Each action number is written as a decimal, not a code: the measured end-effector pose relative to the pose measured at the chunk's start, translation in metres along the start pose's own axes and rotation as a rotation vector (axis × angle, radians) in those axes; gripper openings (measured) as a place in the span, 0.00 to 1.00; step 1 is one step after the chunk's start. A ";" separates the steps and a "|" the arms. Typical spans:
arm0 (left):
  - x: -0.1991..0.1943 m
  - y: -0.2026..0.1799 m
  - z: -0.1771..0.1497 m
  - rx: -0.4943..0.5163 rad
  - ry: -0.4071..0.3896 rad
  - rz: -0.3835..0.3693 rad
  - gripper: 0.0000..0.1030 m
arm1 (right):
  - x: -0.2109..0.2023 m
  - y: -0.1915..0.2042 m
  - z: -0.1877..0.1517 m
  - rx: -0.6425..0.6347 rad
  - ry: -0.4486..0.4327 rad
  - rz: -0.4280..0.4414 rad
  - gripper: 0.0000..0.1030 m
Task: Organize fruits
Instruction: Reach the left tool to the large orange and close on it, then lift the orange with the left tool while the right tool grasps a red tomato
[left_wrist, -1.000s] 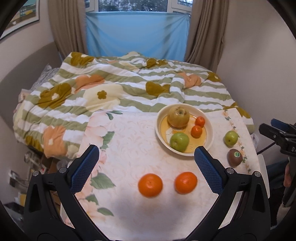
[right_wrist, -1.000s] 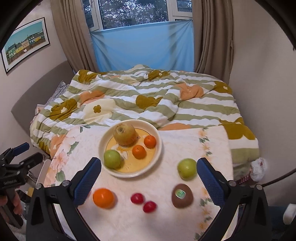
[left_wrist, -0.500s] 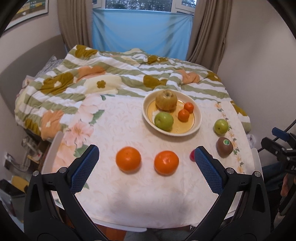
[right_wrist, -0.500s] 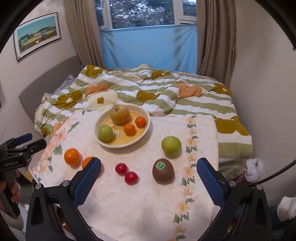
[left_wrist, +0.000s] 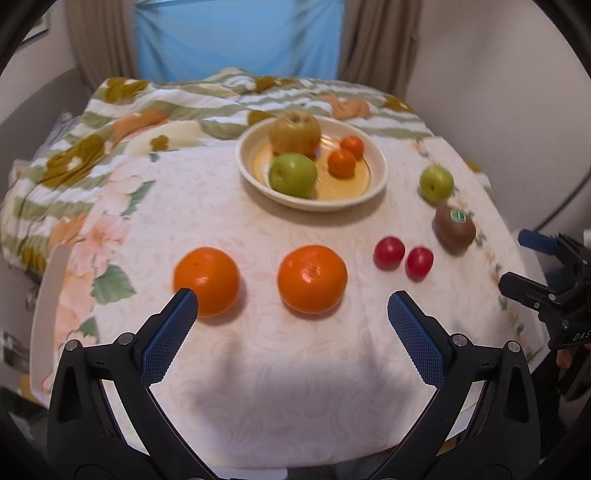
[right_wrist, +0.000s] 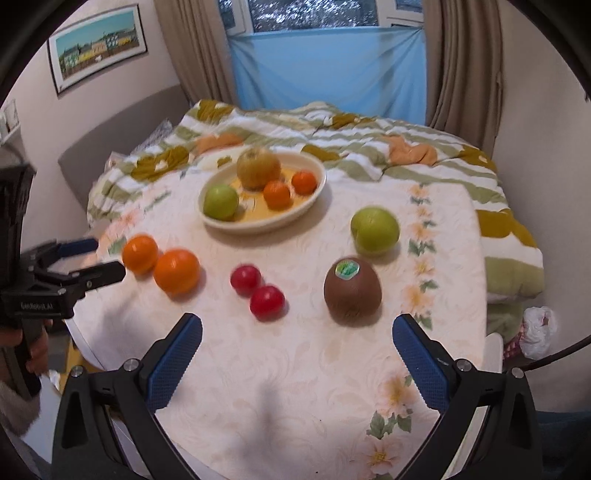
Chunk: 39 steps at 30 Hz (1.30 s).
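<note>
A cream bowl (left_wrist: 376, 184) (right_wrist: 314, 192) at the table's far side holds a yellow-brown pear, a green apple and two small oranges. Loose on the table lie two oranges (left_wrist: 207, 280) (left_wrist: 312, 278), two red tomatoes (left_wrist: 388, 253) (right_wrist: 266, 302), a brown kiwi (left_wrist: 454, 229) (right_wrist: 352, 290) and a green apple (left_wrist: 436, 183) (right_wrist: 375, 230). My left gripper (left_wrist: 291, 306) is open and empty, just in front of the two oranges. My right gripper (right_wrist: 297, 328) is open and empty, in front of the tomatoes and kiwi.
The round table (left_wrist: 258, 369) has a white floral cloth and drops off at its near edge. A bed with a striped floral quilt (right_wrist: 369, 147) lies behind it. Walls stand close at the right. Each gripper shows at the side of the other's view.
Both grippers have come lower and closer to the table, so the fruit looks larger. The left one now points at the two oranges. Both stayed open.
</note>
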<state>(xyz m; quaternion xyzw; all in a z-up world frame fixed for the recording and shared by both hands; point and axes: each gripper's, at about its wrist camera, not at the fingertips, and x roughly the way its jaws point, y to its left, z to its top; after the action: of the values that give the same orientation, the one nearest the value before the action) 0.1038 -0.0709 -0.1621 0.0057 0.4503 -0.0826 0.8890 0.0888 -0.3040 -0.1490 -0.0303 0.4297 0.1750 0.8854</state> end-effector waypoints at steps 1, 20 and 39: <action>0.007 -0.002 -0.001 0.022 0.011 -0.006 1.00 | 0.004 0.001 -0.003 -0.005 0.010 -0.002 1.00; 0.075 -0.017 0.006 0.178 0.136 -0.011 0.85 | 0.051 0.012 -0.012 -0.032 0.137 0.022 0.83; 0.088 -0.018 0.007 0.181 0.181 -0.034 0.63 | 0.080 0.023 0.008 -0.076 0.199 0.050 0.57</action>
<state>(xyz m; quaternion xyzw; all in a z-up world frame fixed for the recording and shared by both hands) 0.1580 -0.1014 -0.2276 0.0857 0.5194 -0.1369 0.8391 0.1323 -0.2580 -0.2035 -0.0704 0.5089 0.2092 0.8320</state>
